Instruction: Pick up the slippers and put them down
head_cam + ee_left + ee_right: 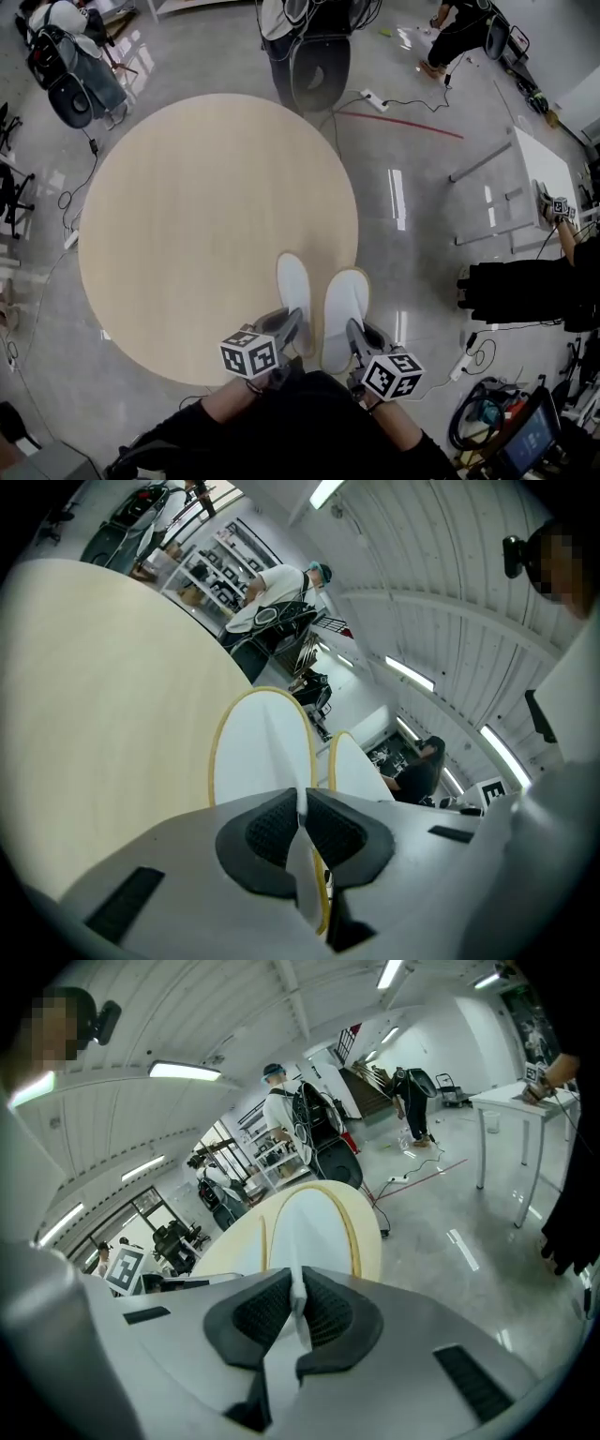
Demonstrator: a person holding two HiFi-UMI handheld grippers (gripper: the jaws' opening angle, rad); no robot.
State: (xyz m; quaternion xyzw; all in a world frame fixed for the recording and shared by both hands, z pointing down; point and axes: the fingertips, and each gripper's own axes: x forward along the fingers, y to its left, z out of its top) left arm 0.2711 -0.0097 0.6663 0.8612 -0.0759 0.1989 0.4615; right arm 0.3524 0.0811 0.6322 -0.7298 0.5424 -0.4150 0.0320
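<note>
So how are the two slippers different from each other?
The left slipper is pinched by the left gripper; the right slipper by the right gripper. The left slipper is over the round table; the right slipper hangs across its edge, partly over the floor. From above the left slipper looks narrower than the right slipper. Both are white with yellowish rims, toes pointing the same way.
</note>
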